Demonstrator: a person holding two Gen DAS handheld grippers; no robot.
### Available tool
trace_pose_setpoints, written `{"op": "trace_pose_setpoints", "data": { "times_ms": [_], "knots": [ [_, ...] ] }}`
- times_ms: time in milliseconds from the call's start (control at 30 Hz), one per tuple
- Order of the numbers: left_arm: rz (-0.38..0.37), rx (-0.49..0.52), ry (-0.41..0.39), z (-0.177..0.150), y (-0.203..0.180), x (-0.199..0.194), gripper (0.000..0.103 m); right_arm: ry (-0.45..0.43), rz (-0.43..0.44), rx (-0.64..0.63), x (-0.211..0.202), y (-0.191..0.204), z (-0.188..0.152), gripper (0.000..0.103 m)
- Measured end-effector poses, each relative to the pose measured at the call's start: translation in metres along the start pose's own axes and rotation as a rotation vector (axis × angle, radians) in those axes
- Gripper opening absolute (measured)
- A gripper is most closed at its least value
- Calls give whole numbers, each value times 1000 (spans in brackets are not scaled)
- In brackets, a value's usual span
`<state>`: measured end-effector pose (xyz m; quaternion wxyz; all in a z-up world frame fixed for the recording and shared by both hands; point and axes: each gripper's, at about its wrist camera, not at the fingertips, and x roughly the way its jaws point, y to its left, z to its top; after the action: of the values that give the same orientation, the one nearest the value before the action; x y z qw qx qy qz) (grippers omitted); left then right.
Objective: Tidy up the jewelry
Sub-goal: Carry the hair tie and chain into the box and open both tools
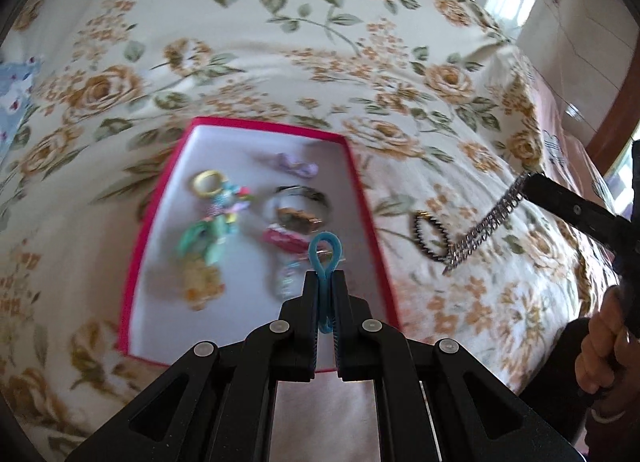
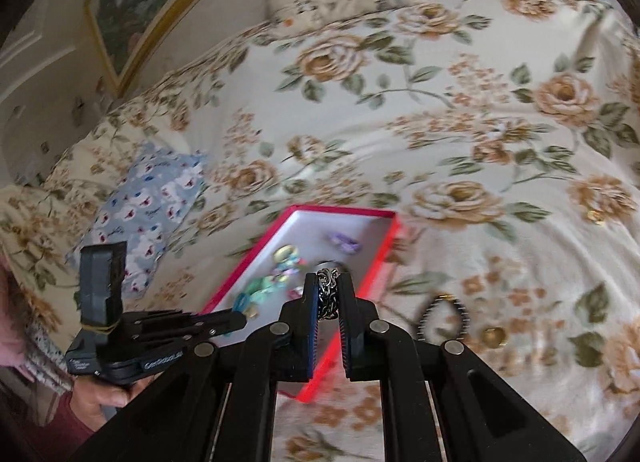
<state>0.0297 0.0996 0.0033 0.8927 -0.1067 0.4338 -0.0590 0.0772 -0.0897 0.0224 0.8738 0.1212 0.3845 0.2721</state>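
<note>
The blue loop (image 1: 325, 252) is sitting pinched between the fingers of the left gripper (image 1: 325, 282), its rounded end poking out past the tips and a bit of its tail showing behind them. The jaws are squeezing together on it, probably so it can be carried over the tray without slipping. Just ahead of and below those tips, the red-rimmed tray (image 1: 362, 198) is lying on the floral bedspread (image 1: 280, 42), already holding a yellow ring charm (image 1: 208, 182), a purple bow (image 1: 294, 166) and other blurred trinkets.

Off to the right of the left gripper, the right gripper (image 2: 330, 282) is clamping the silver chain (image 1: 486, 224), which is dangling diagonally from its tips above the bedspread. Beneath the chain's lower end, a dark beaded bracelet (image 1: 430, 238) is lying outside the tray, apparently not yet collected. A gold coin-like piece (image 2: 494, 336) is resting to the right of the right gripper.
</note>
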Motion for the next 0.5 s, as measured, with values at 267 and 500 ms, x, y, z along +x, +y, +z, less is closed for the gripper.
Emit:
{"op": "trace_pose_setpoints", "data": {
  "times_ms": [267, 500],
  "knots": [
    [65, -77, 13, -8, 34, -7, 5, 69, 83, -55, 34, 40, -10, 9],
    [119, -128, 53, -9, 52, 11, 5, 129, 103, -79, 61, 54, -24, 9]
  ]
}}
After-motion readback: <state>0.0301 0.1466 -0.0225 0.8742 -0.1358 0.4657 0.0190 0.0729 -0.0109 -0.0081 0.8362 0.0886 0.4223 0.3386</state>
